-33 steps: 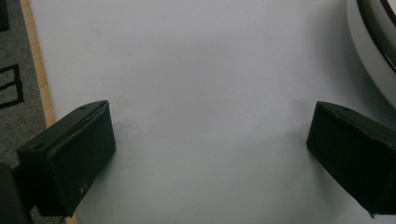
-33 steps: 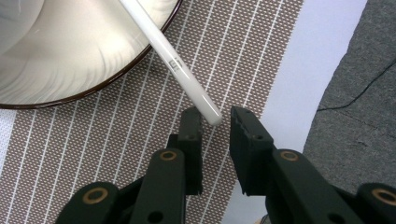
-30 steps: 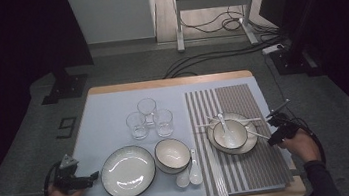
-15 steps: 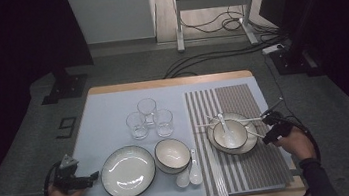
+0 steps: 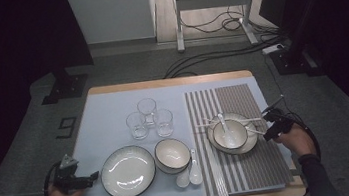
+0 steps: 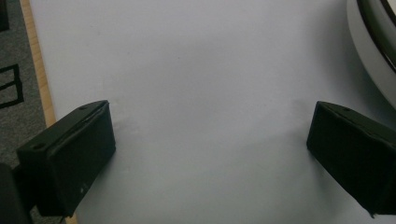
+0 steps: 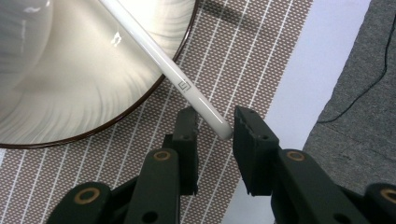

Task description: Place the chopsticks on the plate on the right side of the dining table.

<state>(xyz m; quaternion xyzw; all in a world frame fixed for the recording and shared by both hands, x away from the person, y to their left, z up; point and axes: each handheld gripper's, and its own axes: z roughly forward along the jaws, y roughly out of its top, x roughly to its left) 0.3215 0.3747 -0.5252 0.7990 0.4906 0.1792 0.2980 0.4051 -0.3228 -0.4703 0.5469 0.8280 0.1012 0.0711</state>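
Note:
A white chopstick (image 7: 163, 60) lies slanted over the rim of a dark-rimmed plate (image 7: 93, 93), and its end sticks out over the striped placemat (image 7: 261, 51). My right gripper (image 7: 215, 114) is open, with that end between the jaws; the pads do not press on it. From above, the right gripper (image 5: 270, 125) sits at the plate's (image 5: 254, 141) right edge; a bowl (image 5: 231, 136) with a white spoon (image 5: 223, 122) stands on the plate. At the table's left front, my left gripper (image 5: 91, 177) (image 6: 210, 154) is open wide over the pale mat (image 6: 201, 70), empty.
A large plate (image 5: 127, 171), a bowl (image 5: 172, 154) and two white spoons (image 5: 189, 174) lie at the front middle. Three glasses (image 5: 148, 116) stand behind them. Several chopsticks (image 5: 221, 188) lie along the placemat's left edge. The large plate's rim (image 6: 369, 51) is just right of the left gripper.
My right gripper has shifted a little to the left, toward the plate. The left gripper has kept still.

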